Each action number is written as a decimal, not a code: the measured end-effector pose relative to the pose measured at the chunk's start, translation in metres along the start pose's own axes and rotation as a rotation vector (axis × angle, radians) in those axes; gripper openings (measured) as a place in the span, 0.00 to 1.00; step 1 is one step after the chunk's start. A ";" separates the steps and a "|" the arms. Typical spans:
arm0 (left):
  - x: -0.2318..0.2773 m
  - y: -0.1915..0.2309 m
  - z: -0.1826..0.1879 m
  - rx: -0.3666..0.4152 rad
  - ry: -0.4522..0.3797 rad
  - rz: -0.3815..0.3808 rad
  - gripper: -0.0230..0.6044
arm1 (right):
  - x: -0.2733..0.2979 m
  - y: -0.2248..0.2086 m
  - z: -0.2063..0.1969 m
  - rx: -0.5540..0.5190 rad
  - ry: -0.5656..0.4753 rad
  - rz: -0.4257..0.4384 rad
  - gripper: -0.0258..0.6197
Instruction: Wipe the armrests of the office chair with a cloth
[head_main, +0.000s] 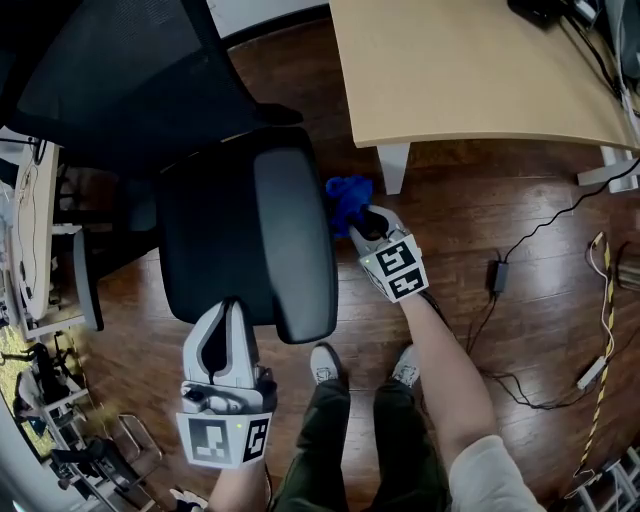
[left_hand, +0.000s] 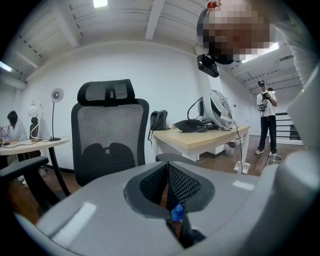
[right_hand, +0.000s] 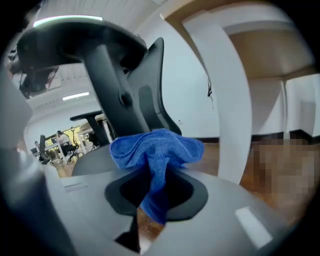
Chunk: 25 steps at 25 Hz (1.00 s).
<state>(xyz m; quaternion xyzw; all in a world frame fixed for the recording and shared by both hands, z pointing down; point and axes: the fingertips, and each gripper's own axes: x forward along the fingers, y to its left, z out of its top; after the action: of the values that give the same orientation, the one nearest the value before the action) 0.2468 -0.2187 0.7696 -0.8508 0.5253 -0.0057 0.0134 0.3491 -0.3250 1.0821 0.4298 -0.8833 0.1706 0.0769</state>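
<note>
The black office chair (head_main: 215, 240) stands in front of me, its long dark right armrest (head_main: 292, 240) running along the seat. My right gripper (head_main: 360, 224) is shut on a blue cloth (head_main: 347, 197), just right of that armrest and lower down. In the right gripper view the bunched cloth (right_hand: 155, 145) hangs from the gripper (right_hand: 157, 172), with the armrest's underside (right_hand: 65, 25) above. My left gripper (head_main: 231, 303) hovers level over the seat's front edge. Its jaws stand a narrow gap apart with nothing between them (left_hand: 167, 172). The mesh chair back (left_hand: 107, 135) is ahead.
A pale wooden desk (head_main: 470, 70) with a white leg (head_main: 393, 165) stands close to the cloth. Cables and a power brick (head_main: 497, 275) lie on the wood floor at right. My feet (head_main: 325, 362) are below the chair. A person (left_hand: 266, 120) stands far off.
</note>
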 end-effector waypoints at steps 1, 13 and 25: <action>-0.001 0.000 0.002 0.000 -0.004 0.000 0.16 | -0.023 0.001 0.024 0.003 -0.039 -0.036 0.16; -0.012 0.036 0.018 0.054 -0.053 -0.062 0.16 | -0.236 0.138 0.294 -0.383 -0.680 -0.386 0.16; -0.074 0.150 -0.044 0.109 0.352 -0.264 0.16 | -0.174 0.259 0.263 -0.253 -0.697 -0.536 0.16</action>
<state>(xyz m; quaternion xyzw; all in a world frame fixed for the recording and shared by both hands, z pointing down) 0.0786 -0.2209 0.8100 -0.8961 0.4023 -0.1843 -0.0336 0.2561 -0.1455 0.7268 0.6620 -0.7281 -0.1191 -0.1317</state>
